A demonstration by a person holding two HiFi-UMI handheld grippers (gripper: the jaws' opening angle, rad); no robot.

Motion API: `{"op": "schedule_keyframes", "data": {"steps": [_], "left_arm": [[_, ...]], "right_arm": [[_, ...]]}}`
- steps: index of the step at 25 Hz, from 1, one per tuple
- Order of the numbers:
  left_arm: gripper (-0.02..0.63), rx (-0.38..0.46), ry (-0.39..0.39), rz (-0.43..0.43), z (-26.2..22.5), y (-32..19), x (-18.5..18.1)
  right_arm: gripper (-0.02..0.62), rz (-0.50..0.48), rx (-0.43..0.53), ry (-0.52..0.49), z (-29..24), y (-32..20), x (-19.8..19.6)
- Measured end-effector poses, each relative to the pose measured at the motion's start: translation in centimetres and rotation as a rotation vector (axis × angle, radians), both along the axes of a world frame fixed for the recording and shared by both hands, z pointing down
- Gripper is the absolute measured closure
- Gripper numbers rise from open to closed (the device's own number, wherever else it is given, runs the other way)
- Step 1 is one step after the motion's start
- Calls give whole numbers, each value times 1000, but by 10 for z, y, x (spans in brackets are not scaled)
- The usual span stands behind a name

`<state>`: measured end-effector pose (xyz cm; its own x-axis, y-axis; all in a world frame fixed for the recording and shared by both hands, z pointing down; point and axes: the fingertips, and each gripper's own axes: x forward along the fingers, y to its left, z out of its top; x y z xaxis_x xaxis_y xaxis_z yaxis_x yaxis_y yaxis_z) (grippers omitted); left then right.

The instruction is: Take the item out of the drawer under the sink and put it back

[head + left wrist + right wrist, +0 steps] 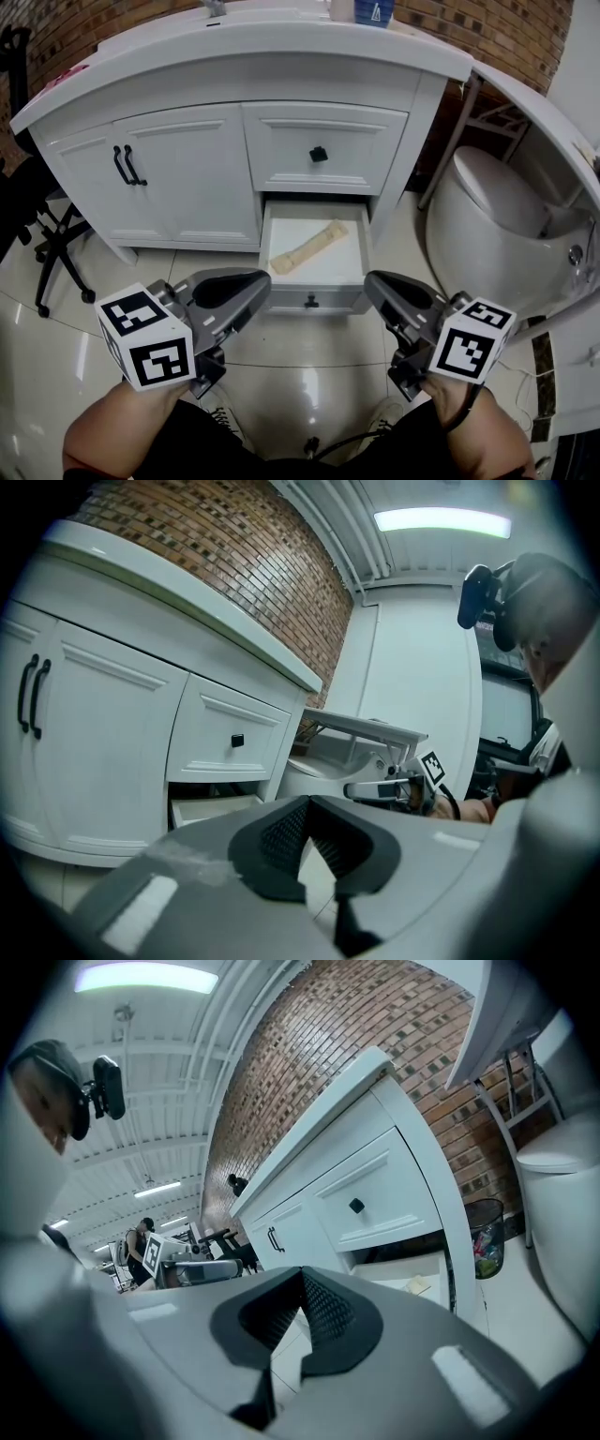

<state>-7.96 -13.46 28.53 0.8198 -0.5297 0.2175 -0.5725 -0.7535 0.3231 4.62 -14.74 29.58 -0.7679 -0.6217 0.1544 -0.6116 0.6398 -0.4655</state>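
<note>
The lower drawer [316,298] of the white vanity under the sink stands pulled open. A beige, flat, bone-shaped item [308,247] lies diagonally on its floor; a corner of the item [417,1285] also shows in the right gripper view. My left gripper [263,282] is held low at the left of the drawer front, shut, with nothing between its fingers. My right gripper [371,281] mirrors it at the right, also shut and empty. Both tips hover over the tiled floor, short of the drawer. In the left gripper view the jaws of the left gripper [307,802] meet, with the open drawer [211,808] beyond.
Above the open drawer is a closed drawer with a black knob [319,154]. Cabinet doors with black handles [128,165] are to the left. A white toilet [487,202] stands at the right, an office chair [42,239] at the left, and a waste bin [485,1225] beside the vanity.
</note>
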Motion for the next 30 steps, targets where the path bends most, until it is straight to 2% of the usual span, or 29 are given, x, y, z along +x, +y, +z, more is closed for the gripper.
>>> {"op": "schedule_keyframes", "data": {"steps": [6,10,14,21,26,30], "left_arm": [[600,7,-16,21,-7,20,1],[600,24,-30,26,-10,36,-1],[600,45,-19,-5,-21,46,-10],[600,57,-32,1,-22,71,-11],[600,80,-7,-8,-32,80,-14],[600,83,-24,11,-30,85,-12]], "right_arm": [[591,-2,1,-37,-13,21,1],[591,-10,53,18,-20,42,-1],[591,0,93,62,-25,59,0],[591,18,88,68,-33,90,1],[591,23,90,89,-34,108,-6],[591,38,86,100,-31,117,-3]]}}
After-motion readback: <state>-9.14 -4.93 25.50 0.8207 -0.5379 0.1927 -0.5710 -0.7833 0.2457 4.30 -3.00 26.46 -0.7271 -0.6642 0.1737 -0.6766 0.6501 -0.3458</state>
